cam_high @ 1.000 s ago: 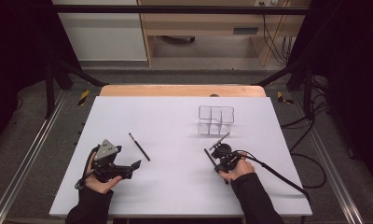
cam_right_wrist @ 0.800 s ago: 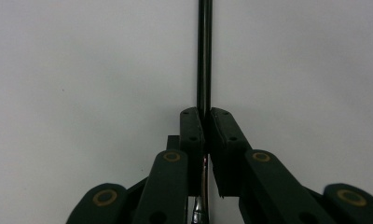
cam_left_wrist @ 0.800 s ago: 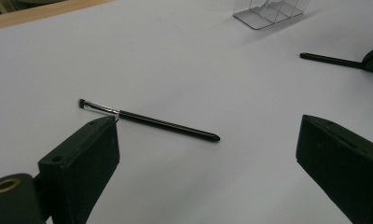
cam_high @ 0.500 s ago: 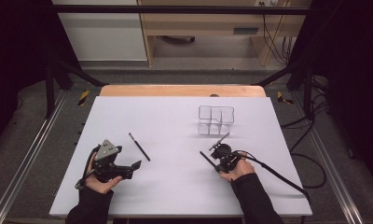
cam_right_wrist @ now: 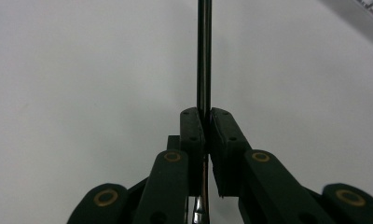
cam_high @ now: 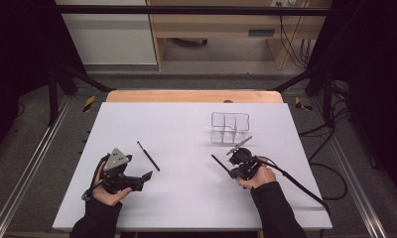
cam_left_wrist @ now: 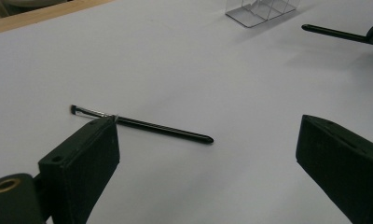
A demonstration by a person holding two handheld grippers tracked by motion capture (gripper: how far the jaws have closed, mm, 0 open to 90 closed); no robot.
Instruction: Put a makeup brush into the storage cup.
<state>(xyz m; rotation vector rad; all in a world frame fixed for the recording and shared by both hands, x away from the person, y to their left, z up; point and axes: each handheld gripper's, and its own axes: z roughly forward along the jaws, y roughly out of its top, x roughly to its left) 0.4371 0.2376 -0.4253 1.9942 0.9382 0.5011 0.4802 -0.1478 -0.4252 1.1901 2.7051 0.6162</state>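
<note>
High view: the right gripper [cam_high: 234,164], near the table's [cam_high: 186,119] right edge, has just pinched its jaws onto a thin black brush [cam_high: 220,164] and tipped it off the white surface, so the pickup looks done and the clear organizer [cam_high: 230,127] just beyond is the likely destination. The left gripper [cam_high: 142,179] waits near the front left corner.

Left gripper view: jaws wide apart and empty, a second brush [cam_left_wrist: 142,124] lying flat just ahead of them.

Right gripper view: pads [cam_right_wrist: 192,140] clamped on the brush's shaft [cam_right_wrist: 203,56], which runs straight out between them.
</note>
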